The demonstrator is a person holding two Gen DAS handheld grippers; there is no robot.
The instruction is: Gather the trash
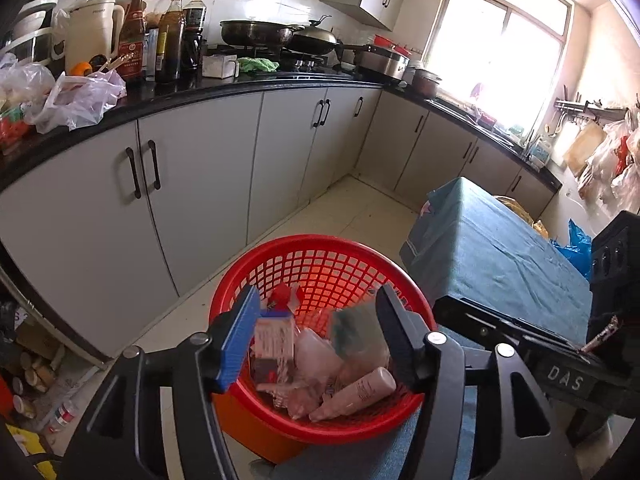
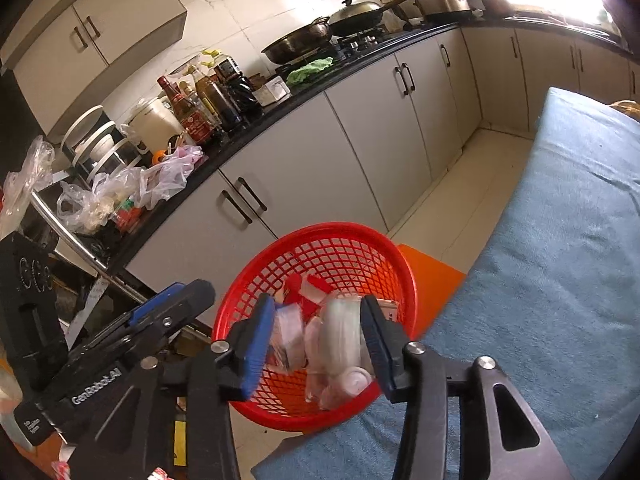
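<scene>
A red mesh basket (image 1: 256, 276) stands on an orange stool by a blue-covered table; it also shows in the right wrist view (image 2: 360, 236). It holds trash: a pink bottle (image 1: 356, 394), a small printed box (image 1: 270, 338), clear wrappers and a red-and-white pack (image 2: 308, 286). My left gripper (image 1: 316, 340) is open above the basket with nothing between its fingers. My right gripper (image 2: 318, 342) is open above the basket too; a blurred white plastic piece (image 2: 340, 330) shows between its fingers, apparently loose.
A blue-covered table (image 2: 560, 280) lies to the right of the basket. The black counter (image 1: 200, 92) carries bottles, plastic bags, a kettle and pans on the stove. Grey cabinets (image 1: 208, 184) run below it. Clutter lies on the floor at the left (image 1: 36, 392).
</scene>
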